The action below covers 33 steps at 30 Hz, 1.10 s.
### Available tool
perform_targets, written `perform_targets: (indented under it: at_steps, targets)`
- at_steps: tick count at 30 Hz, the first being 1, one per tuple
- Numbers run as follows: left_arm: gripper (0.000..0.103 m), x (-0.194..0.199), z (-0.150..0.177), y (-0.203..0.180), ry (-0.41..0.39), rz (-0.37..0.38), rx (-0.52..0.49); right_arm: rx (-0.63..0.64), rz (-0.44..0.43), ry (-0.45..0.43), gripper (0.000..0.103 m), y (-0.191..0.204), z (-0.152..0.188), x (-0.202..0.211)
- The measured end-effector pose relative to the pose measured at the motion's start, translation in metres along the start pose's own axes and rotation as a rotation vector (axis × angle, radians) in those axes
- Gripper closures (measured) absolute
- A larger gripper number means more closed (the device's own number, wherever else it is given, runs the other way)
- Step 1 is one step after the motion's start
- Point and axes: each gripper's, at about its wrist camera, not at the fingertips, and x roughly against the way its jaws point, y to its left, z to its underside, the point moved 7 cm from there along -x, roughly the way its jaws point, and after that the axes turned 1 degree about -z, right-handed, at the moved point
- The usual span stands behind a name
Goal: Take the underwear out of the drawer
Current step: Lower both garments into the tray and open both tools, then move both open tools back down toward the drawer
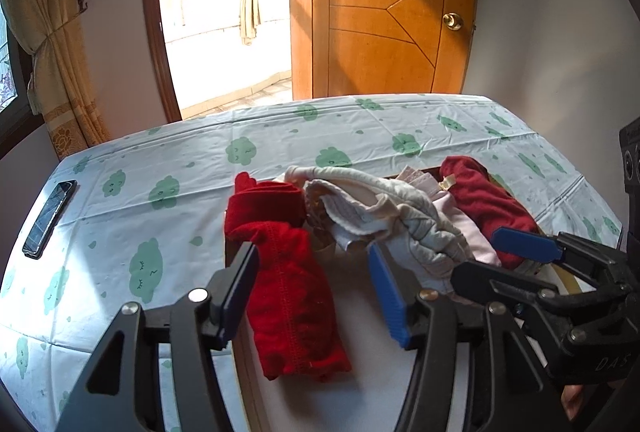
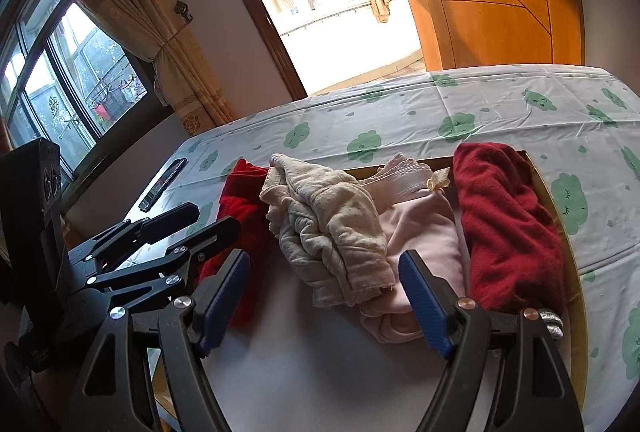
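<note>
1. Left gripper (image 1: 312, 288): black angular frame with ribbed blue pads; the jaws stand apart, straddling the bright red underwear (image 1: 288, 296) without pressing on it. Nothing is held.
2. Right gripper (image 2: 328, 296): same black frame and ridged blue pads; the jaws stand wide apart above the pale garments, gripping nothing.
3. Bright red underwear: soft knit fabric, rolled into a long bundle with a stitched seam down its length, lying at the left end of the drawer, its far end draped over the rim.
4. Cream underwear (image 2: 332, 228): crumpled, dotted-textured cloth with thick hemmed edges, heaped in the middle of the drawer, touching the bright red piece.
5. Pink underwear (image 2: 424, 232): smooth fabric with a lace band and a small bow, partly beneath the cream piece.
6. Dark red underwear (image 2: 508, 224): fuzzy, loosely folded, lying against the drawer's right wall.
7. Drawer (image 2: 560, 216): shallow box with a wooden rim and a plain pale floor, resting on the bed.
8. Bedsheet (image 1: 168, 151): white, creased, printed with green cloud shapes.
9. Phone (image 1: 50, 218): flat, dark, glossy slab near the sheet's left edge.
</note>
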Motion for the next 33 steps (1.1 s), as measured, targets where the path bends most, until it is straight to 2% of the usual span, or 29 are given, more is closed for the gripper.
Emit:
perform_targets:
  at_steps: [6, 9, 20, 33]
  targets:
    - [0.045, 0.022, 0.011, -0.009, -0.029, 0.043, 0.019, 0.039, -0.025, -0.022, 0.024, 0.009, 0.011, 0.023]
    - [0.042, 0.036, 0.020, -0.013, -0.043, 0.065, 0.027, 0.068, -0.037, -0.038, 0.024, 0.015, 0.019, 0.037]
    - [0.038, 0.082, 0.058, -0.038, -0.093, 0.113, 0.007, 0.162, -0.081, -0.050, 0.024, 0.029, 0.067, 0.076]
    - [0.037, 0.117, 0.114, -0.065, -0.107, 0.150, 0.001, 0.144, -0.106, -0.062, 0.023, 0.017, 0.118, 0.104]
